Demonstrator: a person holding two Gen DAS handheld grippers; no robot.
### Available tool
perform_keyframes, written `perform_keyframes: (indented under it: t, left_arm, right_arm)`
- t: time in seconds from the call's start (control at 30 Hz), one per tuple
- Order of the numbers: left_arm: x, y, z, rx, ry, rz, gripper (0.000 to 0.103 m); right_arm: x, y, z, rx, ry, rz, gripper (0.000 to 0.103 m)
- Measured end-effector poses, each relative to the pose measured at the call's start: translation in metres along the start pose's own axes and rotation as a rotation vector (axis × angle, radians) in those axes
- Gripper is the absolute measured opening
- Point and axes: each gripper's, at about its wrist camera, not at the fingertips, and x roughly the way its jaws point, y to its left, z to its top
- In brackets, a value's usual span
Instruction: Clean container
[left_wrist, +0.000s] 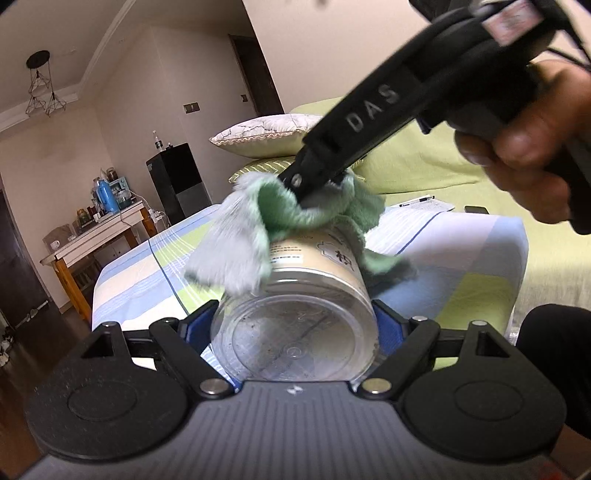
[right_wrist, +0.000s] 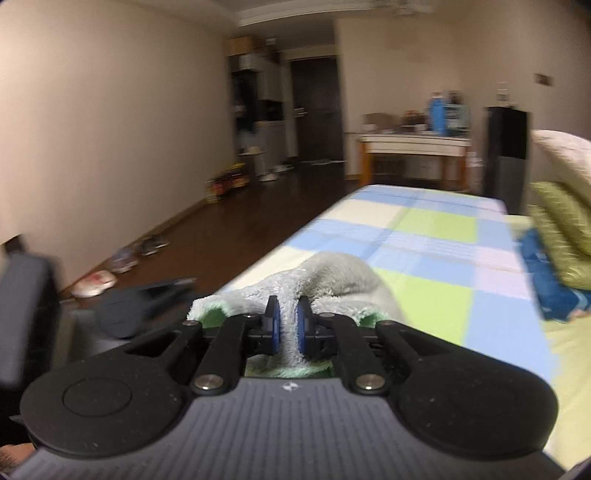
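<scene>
- Container (left_wrist: 295, 314): clear plastic cylinder with a cream label, lying on its side, clamped across its width in your left gripper (left_wrist: 293, 328) above the checked cloth (left_wrist: 461, 258).
- Cloth (left_wrist: 258, 229): fluffy green-grey towel, draped over the container's top.
- Your right gripper (right_wrist: 287, 325): angled downward, fingers narrow, pinching the towel.

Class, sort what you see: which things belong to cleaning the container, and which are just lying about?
In the job:
container, clamped in left tongs
green cloth, gripped by right tongs

Lying about:
pillow
pen
paper
blue flask
</scene>
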Motion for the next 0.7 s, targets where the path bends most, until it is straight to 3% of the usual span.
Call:
perform_keyframes:
  t: [0.07,0.2,0.6,0.7]
  left_arm:
    - [-0.003,-0.003,-0.001,-0.011,0.000,-0.005,0.085]
    - [-0.011,-0.002,-0.004,-0.073,0.001,-0.025,0.086]
    - [-0.023,0.006,-0.018,-0.373,0.007,-0.161,0.089]
    - [-0.024,0.001,-0.020,-0.369,0.006,-0.175,0.086]
  right_arm:
    - [0.002,-0.014,0.002,0.062,0.001,0.009,0.007]
    - [0.003,-0.008,0.000,0.021,-0.003,-0.002,0.007]
    - [-0.003,-0.009,-0.004,0.020,-0.009,-0.011,0.007]
    - [-0.007,-0.011,-0.006,0.028,-0.011,-0.013,0.007]
